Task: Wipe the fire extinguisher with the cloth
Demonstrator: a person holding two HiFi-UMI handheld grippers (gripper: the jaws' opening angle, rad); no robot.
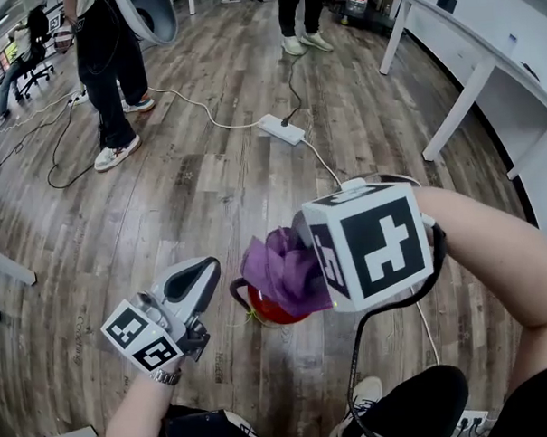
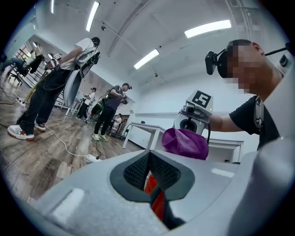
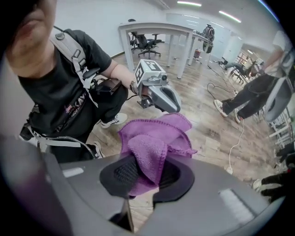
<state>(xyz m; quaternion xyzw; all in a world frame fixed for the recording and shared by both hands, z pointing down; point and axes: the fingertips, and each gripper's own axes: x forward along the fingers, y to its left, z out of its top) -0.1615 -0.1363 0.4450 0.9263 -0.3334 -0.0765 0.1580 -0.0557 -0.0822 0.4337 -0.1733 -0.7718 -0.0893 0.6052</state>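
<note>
Purple cloth in right tongs, over extinguisher

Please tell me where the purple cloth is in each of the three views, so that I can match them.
Head view: cloth at the centre, just above the red extinguisher.
Left gripper view: right of centre, beyond the tongs.
Right gripper view: centre, pinched in the right gripper's tongs.
Shared landmark: the left gripper, near the cloth in every view.
</note>
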